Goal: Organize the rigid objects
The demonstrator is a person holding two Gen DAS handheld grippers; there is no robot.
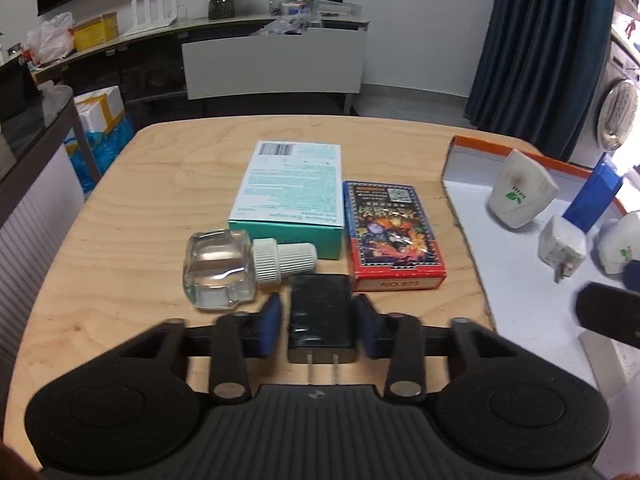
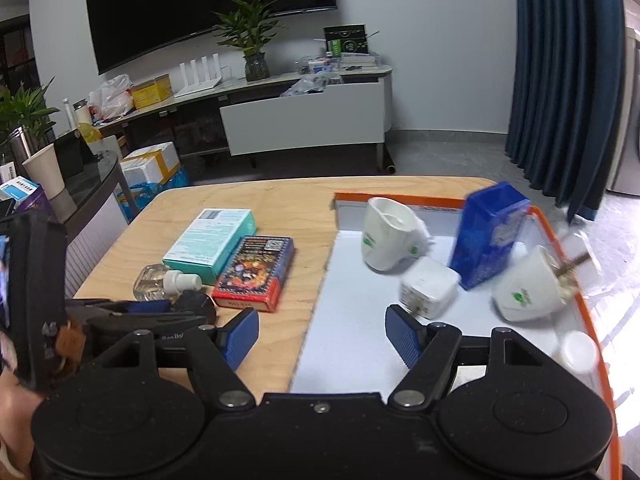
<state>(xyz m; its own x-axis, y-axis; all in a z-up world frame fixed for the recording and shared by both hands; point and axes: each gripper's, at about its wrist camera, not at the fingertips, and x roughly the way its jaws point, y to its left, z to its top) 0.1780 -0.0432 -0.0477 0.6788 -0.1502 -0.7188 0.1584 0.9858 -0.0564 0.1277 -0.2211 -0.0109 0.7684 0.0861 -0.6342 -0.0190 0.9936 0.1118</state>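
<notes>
A black plug charger (image 1: 322, 322) lies on the wooden table (image 1: 140, 216) between the pads of my left gripper (image 1: 322, 326). The pads stand close on each side with small gaps, so it is open around it. A clear glass bottle (image 1: 218, 274) with a white cap, a teal box (image 1: 294, 196) and a red card box (image 1: 394, 236) lie just beyond. My right gripper (image 2: 322, 334) is open and empty over the near edge of the orange-rimmed tray (image 2: 352, 344). The tray holds white plug-in devices (image 2: 386, 240), a white adapter (image 2: 430, 292) and a blue box (image 2: 490, 236).
The tray takes up the right side of the table; its left rim (image 2: 316, 304) runs close to the card box (image 2: 254, 272). A white lid (image 2: 578, 350) lies by the tray's right wall. A side table (image 2: 86, 188) with a paper cup stands left.
</notes>
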